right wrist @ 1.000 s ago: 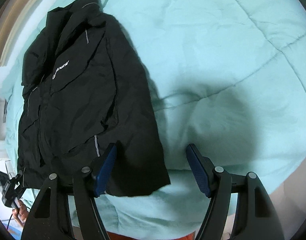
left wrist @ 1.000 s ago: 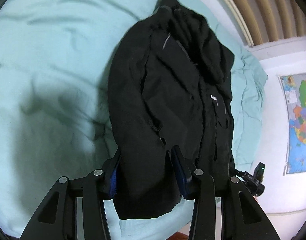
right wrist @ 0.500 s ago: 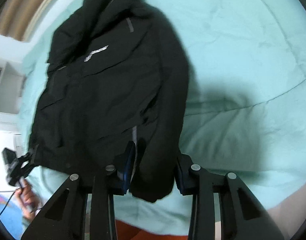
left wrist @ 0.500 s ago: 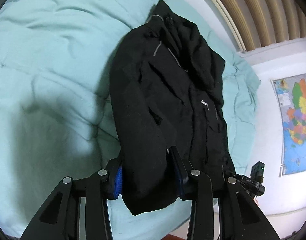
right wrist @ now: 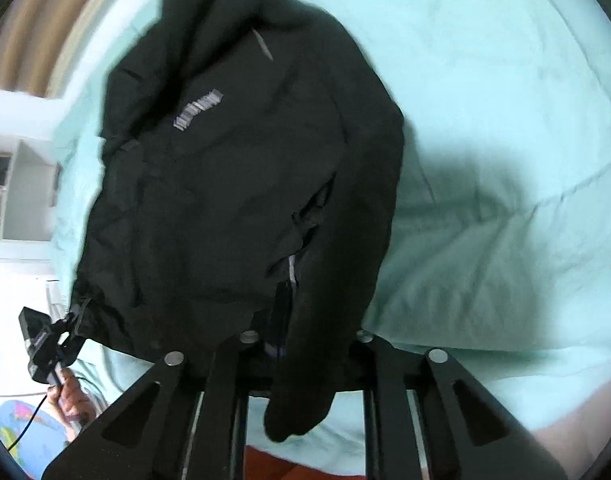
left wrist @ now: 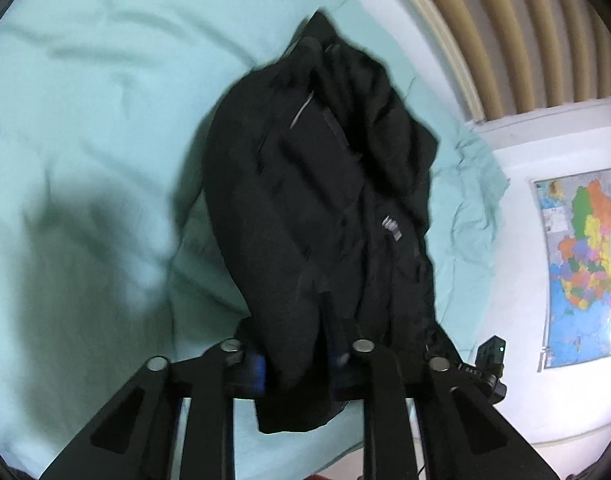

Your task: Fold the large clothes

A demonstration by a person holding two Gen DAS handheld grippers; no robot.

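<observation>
The black jacket (left wrist: 321,216) lies on the mint bedspread (left wrist: 85,120), long axis running straight away from both grippers, collar at the far end. Left gripper (left wrist: 297,360) and right gripper (right wrist: 305,344) are each pinched tight on a hem corner at the near end, so I'd guess the fold goes hem toward collar.

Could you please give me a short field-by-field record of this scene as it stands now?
garment: black hooded fabric jacket, hem end lifted
surface: pale turquoise quilted bedspread
left gripper: shut on jacket hem
right gripper: shut on jacket hem
background: colourful wall map, beige pleated curtain
image quality: motion-blurred
</observation>
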